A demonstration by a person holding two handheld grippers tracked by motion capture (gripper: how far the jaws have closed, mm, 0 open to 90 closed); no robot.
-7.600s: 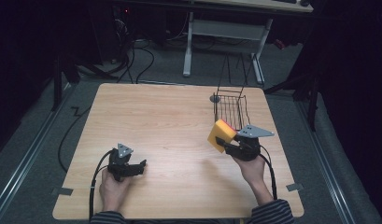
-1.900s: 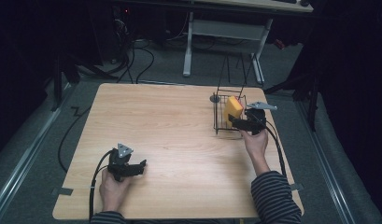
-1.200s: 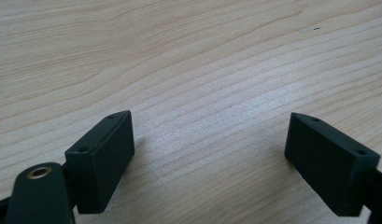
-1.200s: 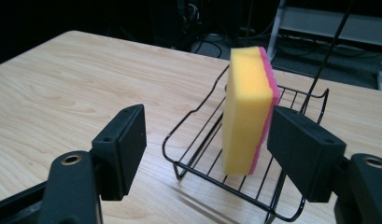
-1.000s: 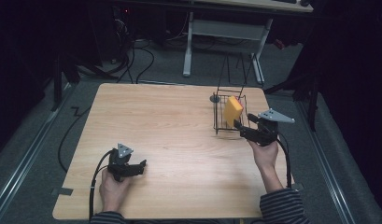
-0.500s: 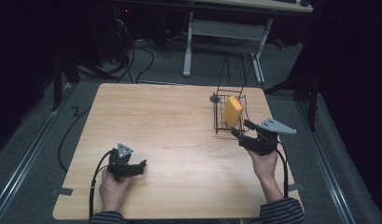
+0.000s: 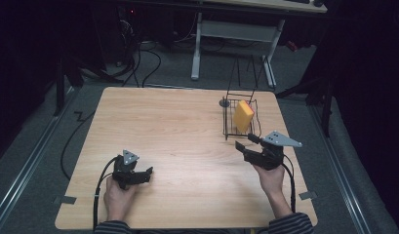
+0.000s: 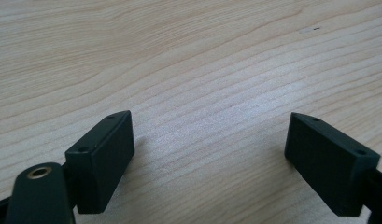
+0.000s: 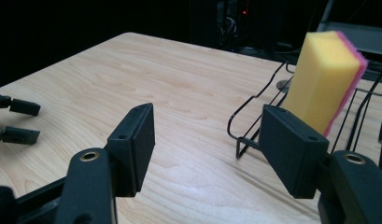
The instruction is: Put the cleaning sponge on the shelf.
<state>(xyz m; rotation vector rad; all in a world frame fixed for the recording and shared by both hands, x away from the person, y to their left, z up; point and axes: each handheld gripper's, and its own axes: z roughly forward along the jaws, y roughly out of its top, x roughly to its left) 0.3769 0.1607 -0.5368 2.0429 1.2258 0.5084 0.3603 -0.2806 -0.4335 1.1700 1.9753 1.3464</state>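
Standing in one wire rack (image 7: 230, 127), one yellow sponge (image 7: 243, 116); two hand-held grippers, left (image 7: 144, 174) and right (image 7: 245, 144), gape empty.

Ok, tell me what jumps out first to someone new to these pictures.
A bright yellow sponge with a pink scouring side stands on edge in a black wire rack at the table's far right. Just in front of it, the right claw hangs open and empty, while the left claw rests open near the front edge.

A dim room: grey carpet (image 7: 36, 161), white-legged desk (image 7: 234, 36) behind.
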